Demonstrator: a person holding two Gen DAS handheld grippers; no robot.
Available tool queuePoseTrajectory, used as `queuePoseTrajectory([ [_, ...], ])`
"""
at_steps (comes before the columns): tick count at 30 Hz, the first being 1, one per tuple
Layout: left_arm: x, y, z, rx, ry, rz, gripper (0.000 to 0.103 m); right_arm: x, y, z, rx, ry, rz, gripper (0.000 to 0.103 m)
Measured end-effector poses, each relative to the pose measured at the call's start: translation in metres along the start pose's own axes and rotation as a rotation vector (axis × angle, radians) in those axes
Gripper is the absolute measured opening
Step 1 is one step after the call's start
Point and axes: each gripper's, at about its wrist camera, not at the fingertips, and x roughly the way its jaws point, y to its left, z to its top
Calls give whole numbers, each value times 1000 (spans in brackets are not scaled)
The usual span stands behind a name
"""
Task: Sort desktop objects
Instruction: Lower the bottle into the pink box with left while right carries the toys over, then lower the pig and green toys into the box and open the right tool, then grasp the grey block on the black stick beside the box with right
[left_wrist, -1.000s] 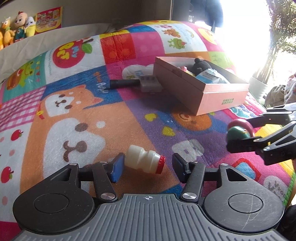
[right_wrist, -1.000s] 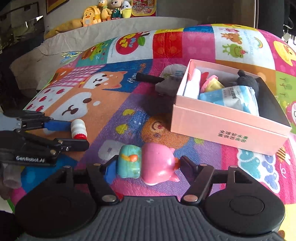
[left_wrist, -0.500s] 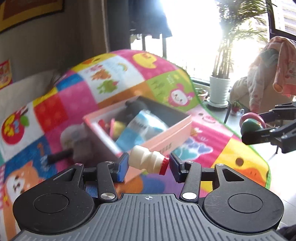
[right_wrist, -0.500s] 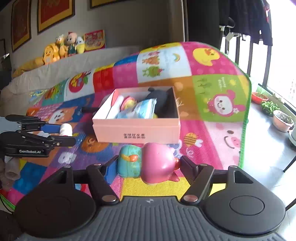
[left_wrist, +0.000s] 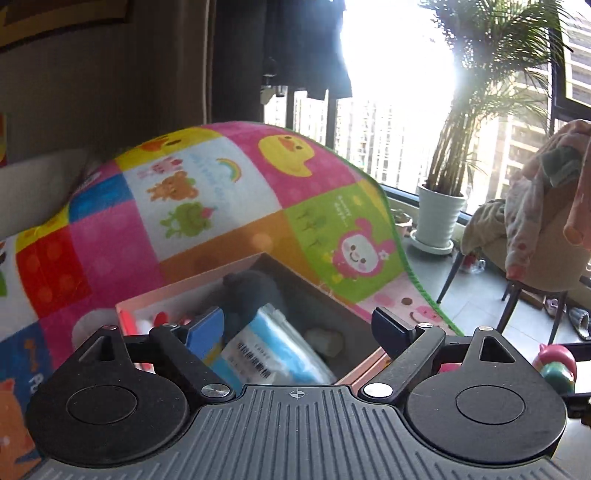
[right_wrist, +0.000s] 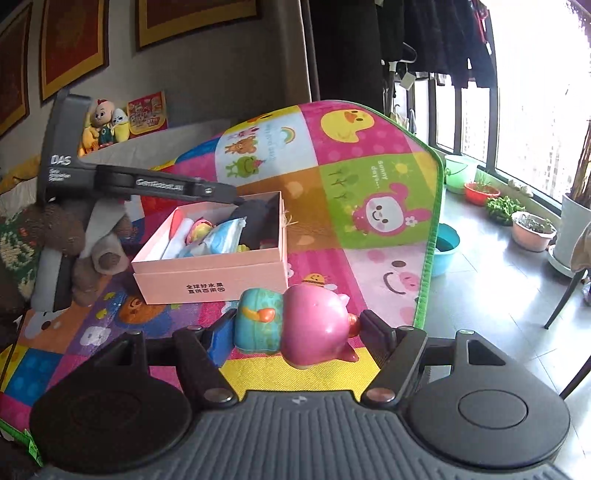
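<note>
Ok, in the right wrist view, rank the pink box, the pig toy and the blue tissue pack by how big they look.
1. Pink box
2. Pig toy, though it sits nearest the camera, so it looks inflated
3. Blue tissue pack, only partly visible inside the box

A patchwork play mat (right_wrist: 373, 192) with cartoon animals covers the surface. Plush dolls (right_wrist: 105, 123) sit against the wall under framed pictures (right_wrist: 77, 44). A potted palm (left_wrist: 441, 218) stands by the bright window (left_wrist: 399, 92).
</note>
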Motion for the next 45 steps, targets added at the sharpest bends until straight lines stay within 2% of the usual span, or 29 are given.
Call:
queuePoseTrajectory([
  [6,-43,43,-60,-58,63,147,96,24,5,18,26,-7,55,70],
  [9,-59,58,-81,-103,78,178,97,44,21,46,18,-24,116,70],
  [13,-79,73,-96,-139,48,214,100,86,56,93,-31,-16,173,70],
  [20,-97,104,-114,-206,27,266,100,170,113,160,-114,-9,99,72],
  [22,-103,112,-119,-227,17,271,100,195,124,170,-143,30,99,81],
  [25,-110,121,-127,-254,6,274,101,217,127,174,-99,85,89,81],
  [27,-109,127,-132,-276,12,270,101,216,126,174,-81,74,99,81],
  [29,-106,131,-137,-297,17,263,101,213,129,174,-85,67,84,77],
  [31,-105,134,-140,-315,21,251,101,214,134,172,-109,77,80,55],
  [34,-109,135,-142,-325,-2,243,101,222,147,170,-149,121,80,42],
  [38,-113,135,-144,-343,-20,251,102,238,166,170,-126,165,105,41],
  [41,-112,132,-143,-327,-23,265,102,250,187,165,-103,229,192,41],
  [43,-112,128,-143,-304,-26,271,102,264,210,155,-115,306,241,41],
  [44,-112,126,-143,-293,-27,273,102,271,224,148,-136,340,243,42],
  [45,-112,124,-142,-285,-28,276,102,276,237,142,-165,334,224,43],
])
